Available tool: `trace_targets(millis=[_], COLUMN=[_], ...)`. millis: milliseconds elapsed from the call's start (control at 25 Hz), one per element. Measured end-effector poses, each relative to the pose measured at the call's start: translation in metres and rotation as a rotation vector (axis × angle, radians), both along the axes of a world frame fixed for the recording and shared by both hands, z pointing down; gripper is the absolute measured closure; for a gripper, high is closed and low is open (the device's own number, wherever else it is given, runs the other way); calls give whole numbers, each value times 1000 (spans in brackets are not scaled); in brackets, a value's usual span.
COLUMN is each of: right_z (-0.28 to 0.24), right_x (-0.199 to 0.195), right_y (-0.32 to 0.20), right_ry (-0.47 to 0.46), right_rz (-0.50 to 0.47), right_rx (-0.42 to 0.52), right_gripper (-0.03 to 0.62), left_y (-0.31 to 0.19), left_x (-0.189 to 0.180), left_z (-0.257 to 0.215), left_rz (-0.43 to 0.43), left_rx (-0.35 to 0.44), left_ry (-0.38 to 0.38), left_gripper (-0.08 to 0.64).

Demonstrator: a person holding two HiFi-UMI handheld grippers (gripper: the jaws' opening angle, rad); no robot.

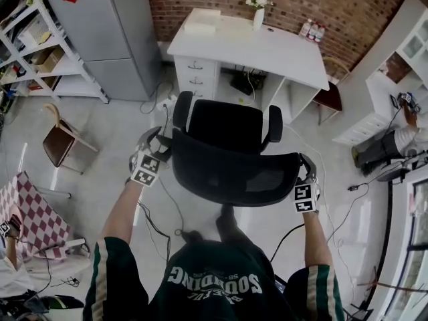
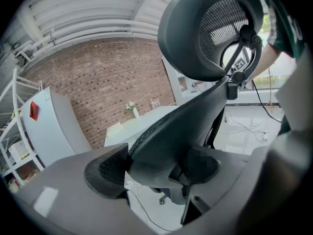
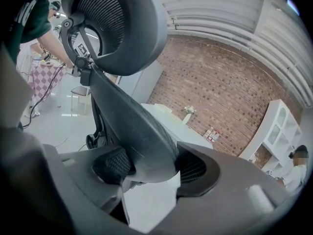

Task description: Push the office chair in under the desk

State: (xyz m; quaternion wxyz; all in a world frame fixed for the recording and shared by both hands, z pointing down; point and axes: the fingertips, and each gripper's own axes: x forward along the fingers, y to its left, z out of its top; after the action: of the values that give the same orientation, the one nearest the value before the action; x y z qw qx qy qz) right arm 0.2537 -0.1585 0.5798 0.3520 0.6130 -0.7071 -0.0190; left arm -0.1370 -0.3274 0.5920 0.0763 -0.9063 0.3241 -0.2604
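— Where is the black mesh office chair (image 1: 231, 159)?
— It stands on the pale floor (image 1: 114, 129), near the white desk with drawers (image 1: 267, 49). Its seat faces the desk, but it is not under it yet.
— What do we hold?
— Our left gripper (image 2: 156, 168) pinches the left edge of the chair's back. Our right gripper (image 3: 149, 168) pinches the right edge. Both squeeze it tight.

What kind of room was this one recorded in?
Probably an office-style workroom or mock-up: a white desk against a brick wall, a black office chair, and storage shelves.
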Motion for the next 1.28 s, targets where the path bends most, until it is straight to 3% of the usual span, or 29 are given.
trace_targets(millis=[440, 1280], right_z=[1, -2], right_x=[56, 134], right_y=[-37, -131], right_ry=[-13, -30], right_rz=[21, 11], right_rx=[28, 52], right_gripper=[324, 324], left_y=[-39, -128], left_x=[58, 130], left_z=[2, 0], left_rz=[26, -8], left_rx=[14, 5], left_ry=[-14, -42], left_gripper=[246, 249])
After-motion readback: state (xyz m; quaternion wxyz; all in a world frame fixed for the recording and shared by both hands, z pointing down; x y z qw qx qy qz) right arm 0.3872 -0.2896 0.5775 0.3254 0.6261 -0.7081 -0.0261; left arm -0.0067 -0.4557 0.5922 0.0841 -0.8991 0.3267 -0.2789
